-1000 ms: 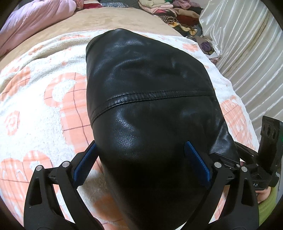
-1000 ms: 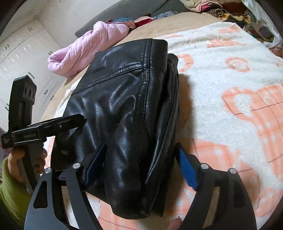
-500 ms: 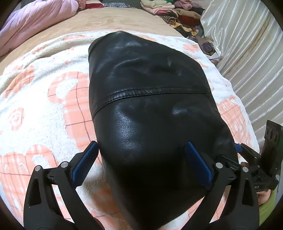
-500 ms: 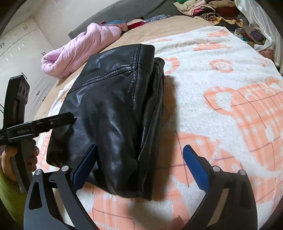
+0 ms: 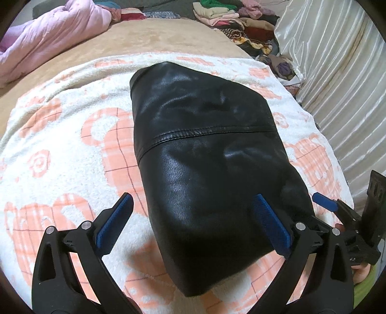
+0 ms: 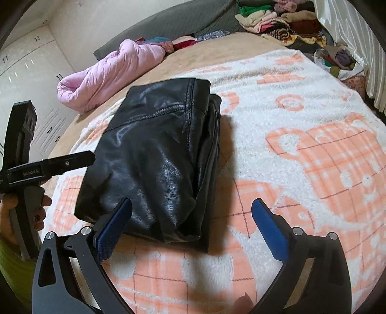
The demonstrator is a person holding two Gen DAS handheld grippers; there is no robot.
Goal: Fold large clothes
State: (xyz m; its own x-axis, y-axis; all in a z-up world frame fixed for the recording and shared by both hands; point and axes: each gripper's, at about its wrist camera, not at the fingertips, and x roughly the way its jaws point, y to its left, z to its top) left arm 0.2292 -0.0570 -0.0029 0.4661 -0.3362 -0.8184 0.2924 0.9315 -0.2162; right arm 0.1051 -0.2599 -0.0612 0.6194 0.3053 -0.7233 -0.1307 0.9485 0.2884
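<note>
A black leather jacket point(image 5: 205, 145) lies folded into a thick bundle on a white blanket with orange patterns point(image 5: 60, 145). My left gripper point(image 5: 193, 196) hovers open above the bundle's near end; its pads touch nothing. One blue pad point(image 5: 324, 203) of the right gripper shows at the far right. In the right wrist view the jacket point(image 6: 154, 157) sits left of centre on the blanket point(image 6: 289, 120). My right gripper point(image 6: 191, 202) stands wide open over the jacket's near right corner, gripping nothing. A left gripper finger point(image 6: 72, 160) reaches in from the left, held by a hand point(image 6: 36, 212).
A pink duvet point(image 6: 113, 70) is bunched at the bed's far left. Several piled clothes point(image 6: 277, 19) lie at the far end. A pale curtain point(image 5: 337, 72) hangs along the right side. White wardrobe doors point(image 6: 29, 72) stand beyond the bed on the left.
The right jaws have spread from around the jacket's edge to fully wide. Both grippers have drawn back and up, so the jacket looks smaller and farther away.
</note>
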